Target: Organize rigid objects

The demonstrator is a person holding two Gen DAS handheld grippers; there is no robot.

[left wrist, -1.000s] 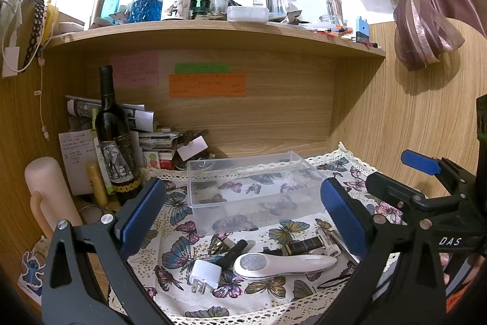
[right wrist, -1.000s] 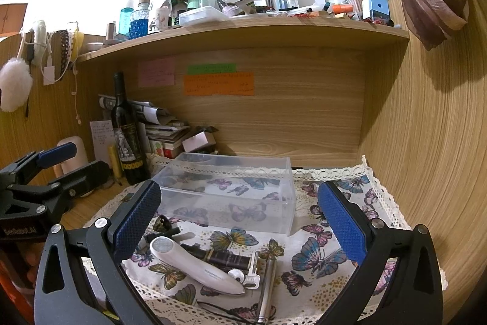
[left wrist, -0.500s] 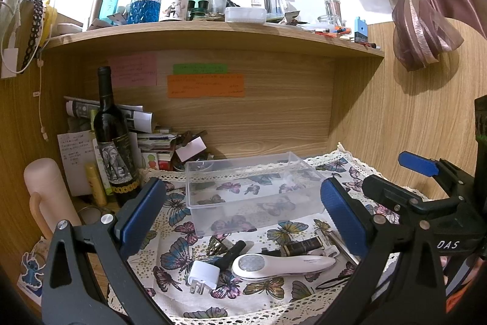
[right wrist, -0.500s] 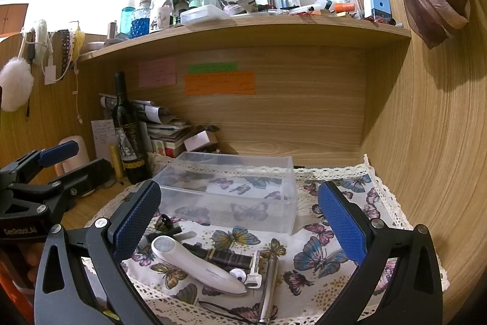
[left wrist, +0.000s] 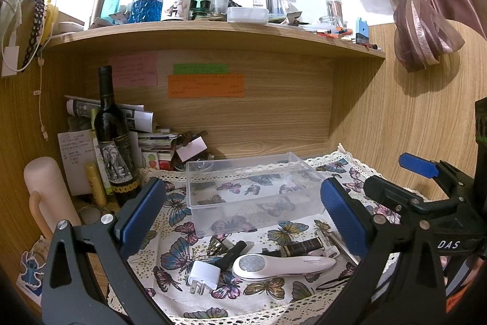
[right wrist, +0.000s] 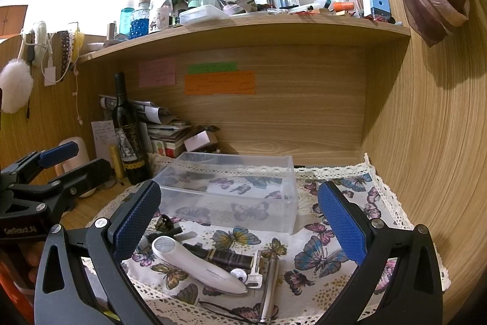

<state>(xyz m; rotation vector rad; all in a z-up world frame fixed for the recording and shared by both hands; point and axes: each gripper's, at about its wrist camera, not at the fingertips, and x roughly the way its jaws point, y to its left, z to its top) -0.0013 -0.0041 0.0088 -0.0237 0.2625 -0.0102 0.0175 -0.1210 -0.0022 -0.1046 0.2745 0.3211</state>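
Both grippers hover, fingers wide apart, nothing held: left gripper (left wrist: 242, 210), right gripper (right wrist: 239, 213). Clear bin (left wrist: 252, 188) empty. White handheld device (left wrist: 283, 264) lies just in front of the bin, among charger plug (left wrist: 204, 274) and dark tube (right wrist: 231, 258). Best: straddle device's narrow handle, close squarely, lift clear of neighbours.

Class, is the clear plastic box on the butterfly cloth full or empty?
Empty: the butterfly cloth shows through the clear plastic box, with nothing inside.

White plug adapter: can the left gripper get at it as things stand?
Probably yes. The white plug adapter lies uncovered at the cloth's near edge, the left gripper is open and empty; only the black tube touches it.
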